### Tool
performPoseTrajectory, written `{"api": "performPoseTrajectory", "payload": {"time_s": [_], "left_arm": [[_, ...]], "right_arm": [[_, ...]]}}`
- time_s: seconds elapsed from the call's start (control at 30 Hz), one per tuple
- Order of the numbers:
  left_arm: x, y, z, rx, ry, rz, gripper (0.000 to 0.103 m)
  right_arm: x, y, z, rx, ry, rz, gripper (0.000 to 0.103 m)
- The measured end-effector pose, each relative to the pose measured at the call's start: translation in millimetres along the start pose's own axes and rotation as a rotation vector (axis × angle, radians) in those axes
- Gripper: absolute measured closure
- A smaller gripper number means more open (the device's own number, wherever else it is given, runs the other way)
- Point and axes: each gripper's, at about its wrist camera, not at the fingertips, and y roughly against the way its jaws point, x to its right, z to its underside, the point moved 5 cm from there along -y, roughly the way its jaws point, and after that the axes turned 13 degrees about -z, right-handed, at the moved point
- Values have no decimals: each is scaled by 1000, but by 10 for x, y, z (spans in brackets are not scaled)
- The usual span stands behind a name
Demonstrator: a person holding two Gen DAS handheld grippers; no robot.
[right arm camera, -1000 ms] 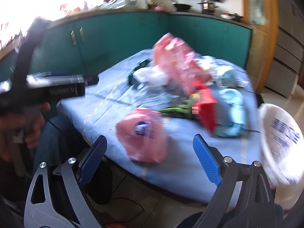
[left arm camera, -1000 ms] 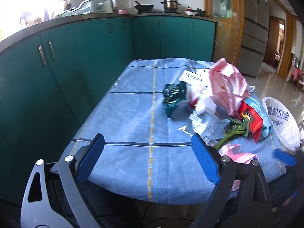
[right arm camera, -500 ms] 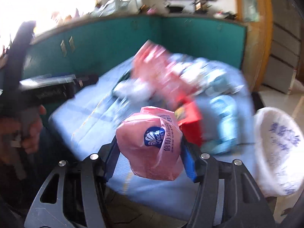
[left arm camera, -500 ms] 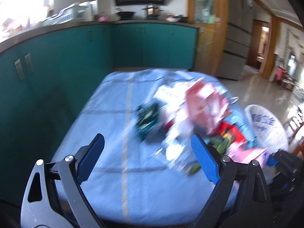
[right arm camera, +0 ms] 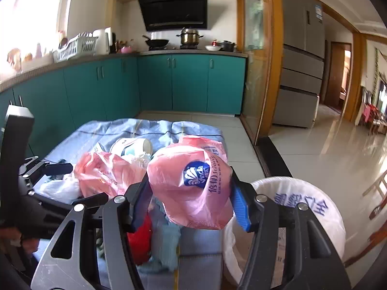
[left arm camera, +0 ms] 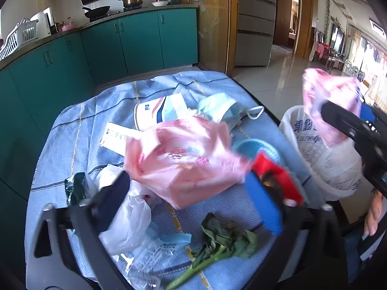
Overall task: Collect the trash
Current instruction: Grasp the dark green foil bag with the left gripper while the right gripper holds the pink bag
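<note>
Right tool was clamped on a pink bag, held in the air beside the lined bin, not yet over its mouth. Left tool was wide, holding nothing, above the tabletop litter: a larger pink bag, white bag, greens. Risk, as a judgement: the limp film could slip from the pads, or cling and drop outside the rim if released early.

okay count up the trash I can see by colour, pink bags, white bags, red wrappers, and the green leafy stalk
Pink bags: 2, one on the table, one in the right hand-held gripper
White bags: 1
Red wrappers: 1
Green leafy stalks: 1
Total: 5
</note>
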Motion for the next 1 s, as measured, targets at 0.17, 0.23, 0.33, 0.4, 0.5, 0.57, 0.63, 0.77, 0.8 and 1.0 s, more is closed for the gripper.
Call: {"api": "performPoseTrajectory", "payload": {"time_s": [0.17,0.23,0.33,0.4,0.5,0.57,0.63,0.77,0.8,1.0], "left_arm": [[-145,-130,24,8,40,-4,54],[-224,-139,18,17,68,17,65],[-329,-144,19,29,103,34,67],[-380,-131,9,36,117,33,67],[-467,-75,-23,54,137,21,67],[-554,-44,-48,68,156,8,65],[-651,-41,-70,75,171,-10,57],[-875,-30,-75,75,218,-20,39],[-928,-28,-67,75,225,-24,34],[-1338,-51,-2,43,286,-84,23]], "right_arm": [[-13,-311,223,-71,-33,-60,45],[-2,-377,299,-91,-54,-75,45],[-9,-358,333,-88,-64,-81,45],[1,-318,336,-80,-66,-82,45],[35,-277,340,-75,-75,-84,45],[73,-257,362,-72,-87,-83,45],[108,-242,373,-71,-96,-82,45],[148,-188,372,-62,-96,-66,45],[158,-173,371,-59,-98,-64,44],[160,-81,334,-44,-106,-72,44]]}}
